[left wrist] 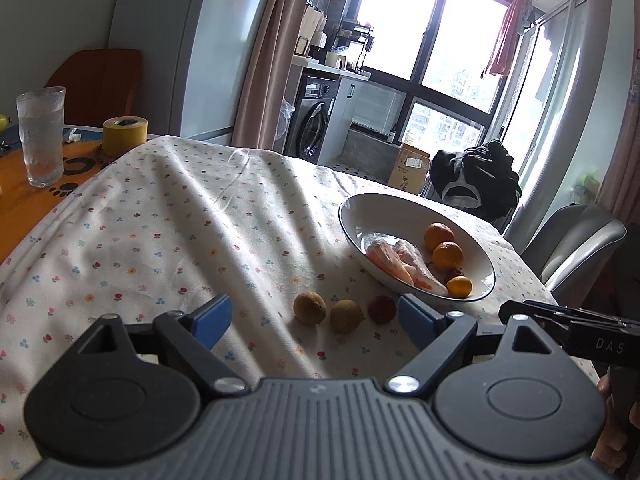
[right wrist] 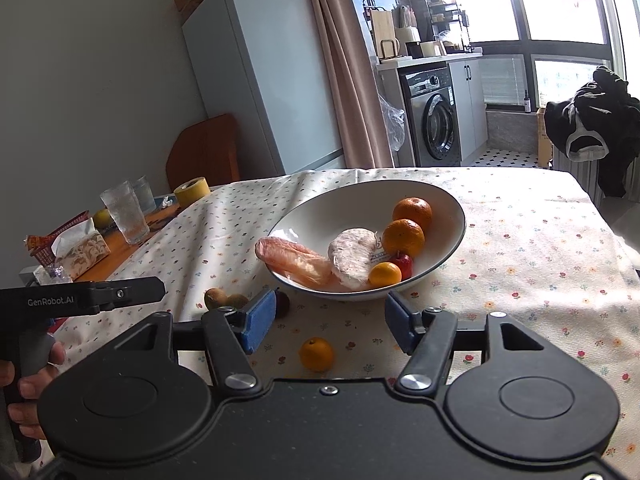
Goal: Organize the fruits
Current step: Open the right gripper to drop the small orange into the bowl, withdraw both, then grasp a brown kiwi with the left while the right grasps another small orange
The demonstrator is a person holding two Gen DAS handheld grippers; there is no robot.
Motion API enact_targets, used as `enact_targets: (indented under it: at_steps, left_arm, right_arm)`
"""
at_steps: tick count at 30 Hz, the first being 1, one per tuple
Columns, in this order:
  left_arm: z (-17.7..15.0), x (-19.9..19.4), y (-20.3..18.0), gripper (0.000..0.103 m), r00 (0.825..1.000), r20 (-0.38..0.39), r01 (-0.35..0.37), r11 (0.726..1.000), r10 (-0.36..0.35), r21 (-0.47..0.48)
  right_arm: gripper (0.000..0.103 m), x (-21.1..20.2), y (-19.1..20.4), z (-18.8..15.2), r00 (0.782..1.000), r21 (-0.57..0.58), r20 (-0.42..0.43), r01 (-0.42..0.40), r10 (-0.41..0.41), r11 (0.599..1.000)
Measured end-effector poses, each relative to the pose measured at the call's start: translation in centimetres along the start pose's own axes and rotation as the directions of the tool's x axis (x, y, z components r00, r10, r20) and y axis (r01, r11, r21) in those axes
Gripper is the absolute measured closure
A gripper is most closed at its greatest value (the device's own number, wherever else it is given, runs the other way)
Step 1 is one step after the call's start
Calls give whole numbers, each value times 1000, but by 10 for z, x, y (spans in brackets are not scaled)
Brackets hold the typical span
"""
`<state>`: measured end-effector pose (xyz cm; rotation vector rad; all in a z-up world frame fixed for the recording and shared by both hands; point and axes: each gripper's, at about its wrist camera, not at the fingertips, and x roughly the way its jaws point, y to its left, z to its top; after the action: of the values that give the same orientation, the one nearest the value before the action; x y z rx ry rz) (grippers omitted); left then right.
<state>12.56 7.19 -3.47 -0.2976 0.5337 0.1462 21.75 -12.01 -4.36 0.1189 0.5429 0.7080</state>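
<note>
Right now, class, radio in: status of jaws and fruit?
Left gripper and right gripper open, empty. Small orange lies loose before the bowl. Nothing blocking.

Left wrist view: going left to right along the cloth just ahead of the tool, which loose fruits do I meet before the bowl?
Brown fruit → second brown fruit → reddish fruit, then the white bowl beyond.

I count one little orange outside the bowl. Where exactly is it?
In the right wrist view, the small orange lies alone on the flowered tablecloth, just in front of the white bowl.
</note>
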Motion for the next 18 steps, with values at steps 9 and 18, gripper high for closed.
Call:
enact_targets:
  at_steps: [9,18]
  left_arm:
    - [-4,11,-7,31,1000,-12,7,1000,-6,23]
    - [-1,30,-1,67,999,-24,-24,1000,24,-4]
  right_arm:
    - [43,9,1,-8,999,1,-31,-13,13,1000]
    - [47,21,-3,-11,998,11,-52,-40,41,999]
